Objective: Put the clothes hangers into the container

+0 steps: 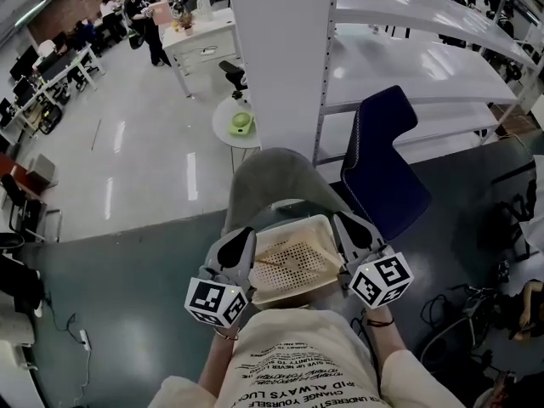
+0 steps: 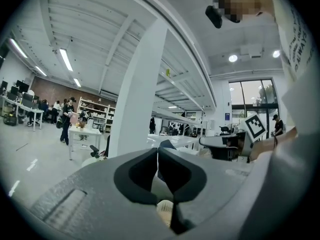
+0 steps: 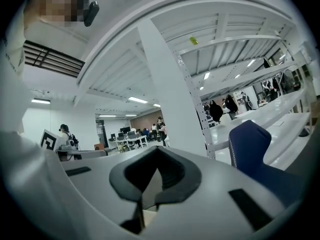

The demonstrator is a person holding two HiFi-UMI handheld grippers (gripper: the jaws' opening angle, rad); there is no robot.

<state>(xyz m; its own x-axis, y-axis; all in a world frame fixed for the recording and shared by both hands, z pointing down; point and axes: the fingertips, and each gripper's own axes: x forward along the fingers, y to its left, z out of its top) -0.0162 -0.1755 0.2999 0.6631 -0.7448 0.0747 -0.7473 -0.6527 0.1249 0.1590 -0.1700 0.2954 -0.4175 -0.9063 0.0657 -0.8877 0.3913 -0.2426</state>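
Cream perforated container [image 1: 297,224] hangs in the air over one grey chair [image 1: 272,172], with an opposite rim pinched by each of two tools. The left hand-held gripper [image 1: 240,241] and right hand-held gripper [image 1: 353,232] are both clamped tight on it (cream plastic shows low between each pair of jaws). Open grey floor [image 1: 127,228] lies to the left. One blue chair [image 1: 382,164] and white shelving [image 1: 408,58] crowd the right.
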